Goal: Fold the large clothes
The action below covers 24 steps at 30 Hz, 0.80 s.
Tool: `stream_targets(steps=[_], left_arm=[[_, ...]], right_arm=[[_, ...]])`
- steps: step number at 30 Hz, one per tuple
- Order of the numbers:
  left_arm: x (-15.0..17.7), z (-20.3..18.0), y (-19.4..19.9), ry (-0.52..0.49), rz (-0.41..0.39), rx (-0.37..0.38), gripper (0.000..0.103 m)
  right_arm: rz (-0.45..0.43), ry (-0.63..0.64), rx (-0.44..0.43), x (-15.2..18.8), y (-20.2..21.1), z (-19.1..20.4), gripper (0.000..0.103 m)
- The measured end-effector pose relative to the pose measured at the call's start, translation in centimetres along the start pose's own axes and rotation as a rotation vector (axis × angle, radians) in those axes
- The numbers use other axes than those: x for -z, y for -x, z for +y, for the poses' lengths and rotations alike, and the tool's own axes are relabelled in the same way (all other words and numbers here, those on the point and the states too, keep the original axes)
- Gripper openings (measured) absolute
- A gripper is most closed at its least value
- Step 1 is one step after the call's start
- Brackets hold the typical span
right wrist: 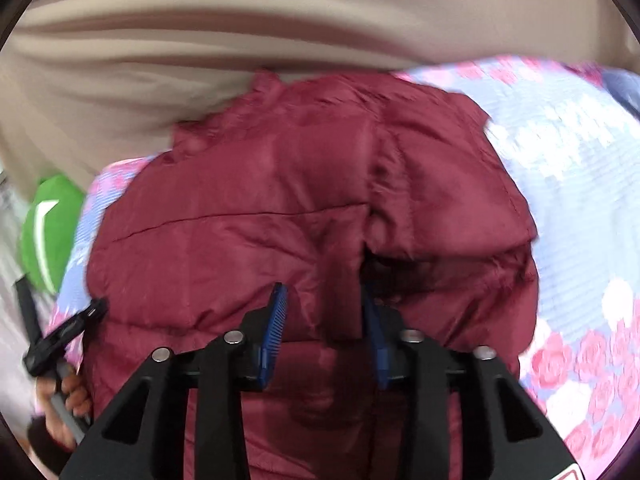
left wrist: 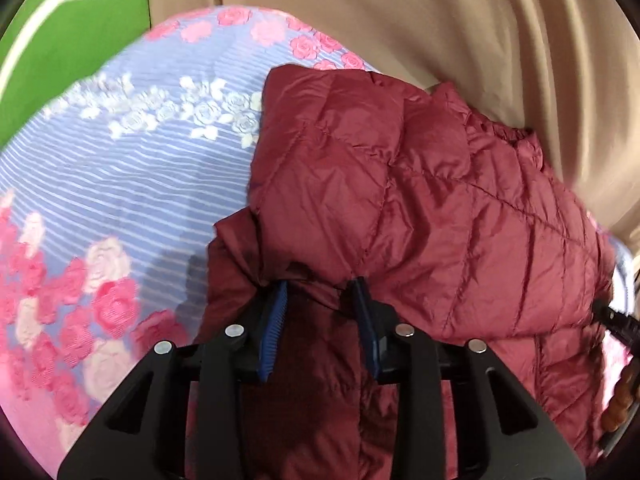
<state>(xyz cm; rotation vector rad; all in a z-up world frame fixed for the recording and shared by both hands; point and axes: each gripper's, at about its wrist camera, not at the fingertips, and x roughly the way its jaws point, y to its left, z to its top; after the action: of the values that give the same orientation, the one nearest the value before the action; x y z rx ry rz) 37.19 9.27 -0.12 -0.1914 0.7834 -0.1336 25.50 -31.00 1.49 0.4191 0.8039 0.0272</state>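
A dark red quilted puffer jacket [left wrist: 420,200] lies partly folded on a bed with a blue striped, rose-patterned bedspread [left wrist: 140,184]. My left gripper [left wrist: 320,292] is shut on a bunched edge of the jacket, fabric pinched between its blue pads [left wrist: 276,320]. In the right wrist view the jacket [right wrist: 260,200] fills the middle. My right gripper [right wrist: 324,300] is shut on a fold of the jacket, with fabric between its blue pads [right wrist: 274,324]. The left gripper [right wrist: 86,312] also shows at the left edge of the right wrist view, held by a hand.
A beige curtain [left wrist: 440,20] hangs behind the bed's far edge and shows in the right wrist view [right wrist: 240,20]. A green object with a white stripe [left wrist: 60,20] sits beyond the bedspread; it also shows in the right wrist view [right wrist: 48,232]. Bedspread [right wrist: 580,200] lies right of the jacket.
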Motion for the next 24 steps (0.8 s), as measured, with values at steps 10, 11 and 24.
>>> stream_targets(steps=[10,11,24], left_arm=[[2.0,-10.4,8.8,-0.356,-0.104,0.196,0.067],[2.0,-12.2,9.2,-0.39,-0.117,0.23,0.069],[-1.8,-22.0,2.8,-0.356,-0.103,0.227,0.0]], right_arm=[[-0.027,0.097,-0.154,-0.9,3.8,6.5,0.001],[-0.056,0.134,-0.178,-1.7,4.8,7.9,0.001],[-0.143,0.253,-0.218,-3.8,8.4,6.8,0.014]])
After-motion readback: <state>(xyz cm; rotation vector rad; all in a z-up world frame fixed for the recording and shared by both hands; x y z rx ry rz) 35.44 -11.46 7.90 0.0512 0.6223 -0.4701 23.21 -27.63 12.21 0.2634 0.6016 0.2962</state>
